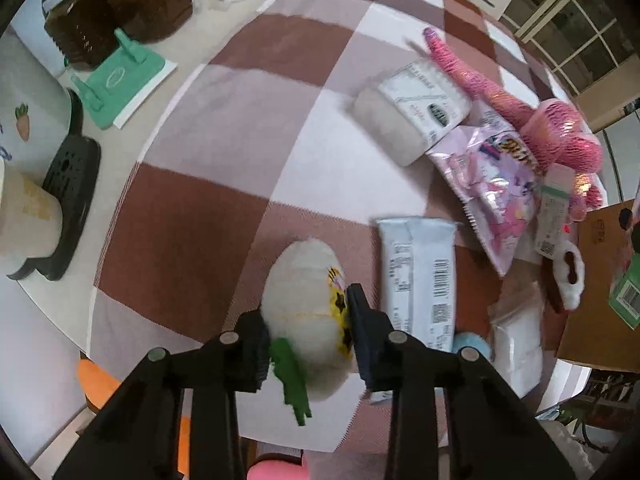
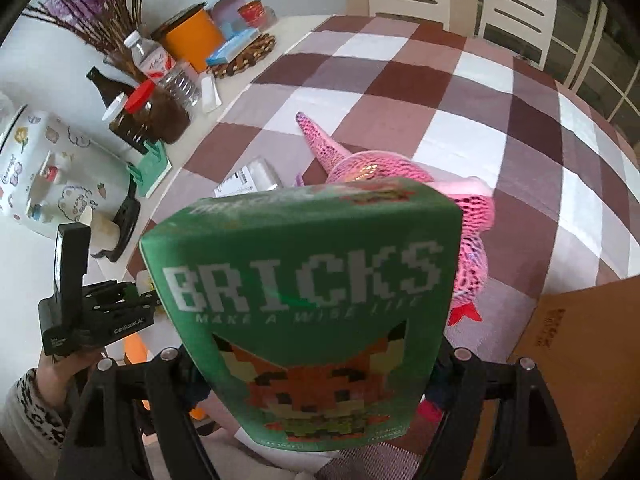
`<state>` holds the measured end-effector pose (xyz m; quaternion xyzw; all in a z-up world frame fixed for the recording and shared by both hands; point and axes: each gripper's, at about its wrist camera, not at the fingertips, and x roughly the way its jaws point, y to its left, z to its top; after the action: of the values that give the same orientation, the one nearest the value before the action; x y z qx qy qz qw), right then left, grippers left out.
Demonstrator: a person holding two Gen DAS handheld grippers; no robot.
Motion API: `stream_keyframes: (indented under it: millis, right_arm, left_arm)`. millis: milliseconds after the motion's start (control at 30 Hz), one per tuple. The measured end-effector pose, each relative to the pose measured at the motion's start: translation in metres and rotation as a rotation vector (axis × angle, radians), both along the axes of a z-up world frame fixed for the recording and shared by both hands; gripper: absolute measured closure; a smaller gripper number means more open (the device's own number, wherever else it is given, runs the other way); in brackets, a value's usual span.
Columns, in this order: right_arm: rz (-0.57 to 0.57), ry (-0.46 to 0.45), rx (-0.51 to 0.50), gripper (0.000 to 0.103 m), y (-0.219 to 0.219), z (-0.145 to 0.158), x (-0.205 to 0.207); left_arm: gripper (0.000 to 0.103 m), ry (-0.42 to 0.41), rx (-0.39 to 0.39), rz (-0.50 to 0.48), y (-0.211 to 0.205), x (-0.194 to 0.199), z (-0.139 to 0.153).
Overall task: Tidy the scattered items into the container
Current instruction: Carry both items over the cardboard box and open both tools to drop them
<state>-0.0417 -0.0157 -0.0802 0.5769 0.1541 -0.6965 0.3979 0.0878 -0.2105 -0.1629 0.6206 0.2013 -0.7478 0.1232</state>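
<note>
My left gripper is shut on a white plush toy with a green tag, just above the checked cloth. Beside it lie a pale blue packet, a pink snack bag, a white wrapped pack and a pink net plush. My right gripper is shut on a green BRICKS box, held up in front of the camera. The cardboard box is at the right; it also shows in the left wrist view. The left gripper's body shows at the left.
Off the cloth at the left stand brown jars, a teal stand, a white patterned pot, bottles and an orange tub. White chairs stand beyond the table. A white pouch lies by the cardboard box.
</note>
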Motion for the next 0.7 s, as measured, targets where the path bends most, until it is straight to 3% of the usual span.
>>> stream_keyframes:
  millis: [200, 367, 700]
  right_arm:
    - [-0.042, 0.025, -0.046, 0.021, 0.024, 0.031, -0.004]
    - [-0.107, 0.049, -0.082, 0.021, 0.056, 0.061, -0.01]
    - [-0.306, 0.053, -0.103, 0.021, 0.144, 0.091, -0.028]
  left_arm:
    - [0.069, 0.076, -0.021, -0.022, 0.014, -0.011, 0.049]
    - [0.069, 0.16, -0.029, -0.113, 0.042, -0.044, 0.096]
    - [0.069, 0.297, 0.059, -0.437, 0.154, -0.107, 0.168]
